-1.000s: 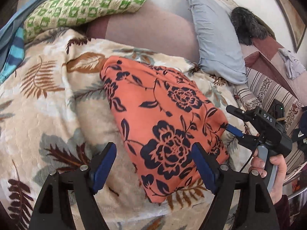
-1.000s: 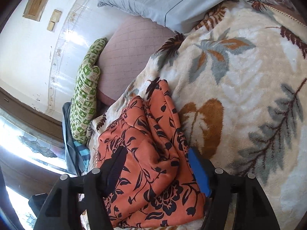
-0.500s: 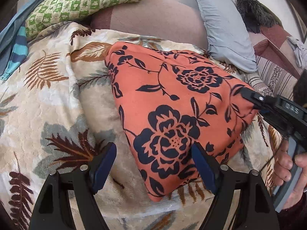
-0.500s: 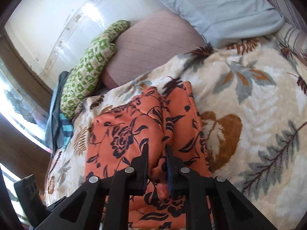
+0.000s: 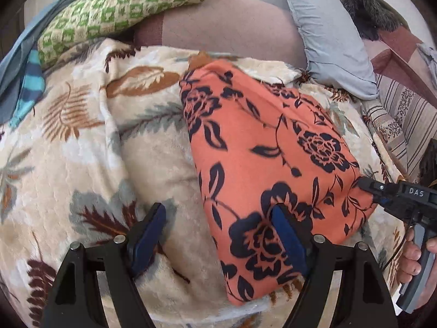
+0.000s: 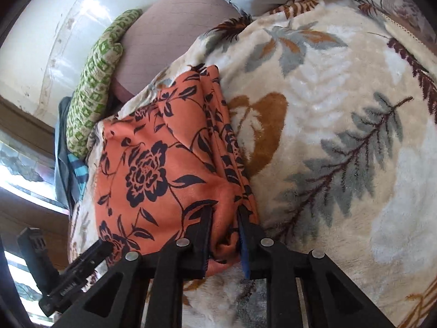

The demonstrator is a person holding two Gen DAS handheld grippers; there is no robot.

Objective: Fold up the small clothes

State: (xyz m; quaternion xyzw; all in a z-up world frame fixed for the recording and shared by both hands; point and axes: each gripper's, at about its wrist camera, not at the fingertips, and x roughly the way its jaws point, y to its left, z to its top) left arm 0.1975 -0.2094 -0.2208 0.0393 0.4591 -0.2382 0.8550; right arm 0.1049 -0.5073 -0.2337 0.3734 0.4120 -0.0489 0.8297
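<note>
An orange cloth with dark blue flowers (image 5: 262,147) lies folded on the leaf-print blanket (image 5: 82,150); it also shows in the right wrist view (image 6: 164,164). My left gripper (image 5: 218,235) is open, hovering over the cloth's near left edge, its right finger above the cloth and its left finger above the blanket. My right gripper (image 6: 225,235) is shut on the cloth's near corner, bunching the fabric between its fingers. From the left wrist view the right gripper (image 5: 382,194) is at the cloth's right edge.
A green patterned pillow (image 5: 123,11), a mauve cushion (image 5: 232,24) and a pale blue pillow (image 5: 327,32) lie at the bed's far end. Blue striped cloth (image 5: 27,87) is at the far left. A striped cover (image 5: 404,114) lies at the right.
My right gripper closed on the cloth's corner and still holds it. The left gripper stayed open and drifted a little over the cloth's left edge.
</note>
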